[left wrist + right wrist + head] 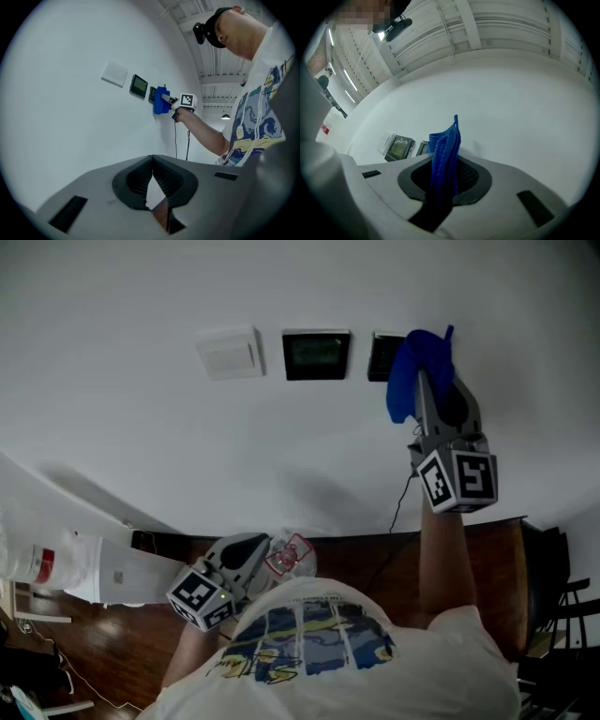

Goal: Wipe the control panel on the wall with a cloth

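White wall (141,296), dark wooden floor (103,634)

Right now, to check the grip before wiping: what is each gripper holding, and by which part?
The right gripper pinches the blue cloth around its bunched middle, folds sticking out past the jaws. The left gripper is shut on nothing.

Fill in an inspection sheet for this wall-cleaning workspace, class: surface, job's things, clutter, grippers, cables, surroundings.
Surface: white wall, no marks seen.
Job's things: blue cloth covers part of the right dark panel; second dark panel and white switch beside it, uncovered.
Clutter: white object with red label, low left.
Grippers: right gripper shut on the cloth; left gripper shut, empty, held low.
Cables: black cable hangs below the right gripper.
Surroundings: brown wooden floor.
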A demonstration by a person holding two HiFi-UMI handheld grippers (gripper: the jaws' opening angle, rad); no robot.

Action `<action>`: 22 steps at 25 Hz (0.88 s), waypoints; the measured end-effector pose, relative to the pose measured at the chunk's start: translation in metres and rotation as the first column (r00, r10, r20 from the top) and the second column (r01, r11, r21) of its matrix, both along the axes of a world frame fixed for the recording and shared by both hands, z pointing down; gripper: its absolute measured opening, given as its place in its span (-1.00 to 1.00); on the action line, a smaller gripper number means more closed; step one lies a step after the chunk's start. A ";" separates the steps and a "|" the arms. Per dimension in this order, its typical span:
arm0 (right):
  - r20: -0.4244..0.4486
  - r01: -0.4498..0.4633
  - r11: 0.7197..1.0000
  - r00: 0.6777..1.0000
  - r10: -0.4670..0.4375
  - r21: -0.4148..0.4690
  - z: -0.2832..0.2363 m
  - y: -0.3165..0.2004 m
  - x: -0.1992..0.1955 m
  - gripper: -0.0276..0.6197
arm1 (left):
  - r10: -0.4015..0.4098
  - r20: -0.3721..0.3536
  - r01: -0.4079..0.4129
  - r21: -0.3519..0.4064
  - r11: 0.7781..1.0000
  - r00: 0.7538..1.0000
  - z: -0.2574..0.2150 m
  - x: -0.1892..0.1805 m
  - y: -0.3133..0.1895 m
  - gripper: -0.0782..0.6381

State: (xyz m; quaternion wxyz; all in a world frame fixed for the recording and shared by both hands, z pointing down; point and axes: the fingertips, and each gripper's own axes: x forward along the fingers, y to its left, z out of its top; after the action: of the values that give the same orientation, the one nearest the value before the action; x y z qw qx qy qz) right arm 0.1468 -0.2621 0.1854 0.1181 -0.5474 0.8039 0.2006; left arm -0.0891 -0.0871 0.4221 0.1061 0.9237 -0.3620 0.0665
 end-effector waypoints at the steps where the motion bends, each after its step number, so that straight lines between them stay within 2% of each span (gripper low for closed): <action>1: -0.001 -0.010 1.000 1.000 0.010 0.000 0.001 0.000 0.006 -0.62 | 0.006 0.001 -0.006 0.003 1.000 1.000 0.000 0.002 -0.001 -0.78; 12: 0.018 -0.114 0.993 0.993 0.115 -0.028 0.013 -0.010 0.056 -0.62 | 0.025 0.007 -0.025 -0.007 1.000 1.000 0.002 0.010 -0.004 -0.78; 22: 0.020 -0.104 0.994 0.994 0.104 -0.030 0.014 -0.005 0.056 -0.62 | 0.025 0.002 -0.025 -0.008 1.000 1.000 0.002 0.009 -0.002 -0.78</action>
State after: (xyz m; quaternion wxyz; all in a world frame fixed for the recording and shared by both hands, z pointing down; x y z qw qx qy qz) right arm 0.2031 -0.2666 0.1993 0.1080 -0.5923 0.7758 0.1889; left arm -0.0805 -0.0888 0.4237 0.1084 0.9276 -0.3505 0.0703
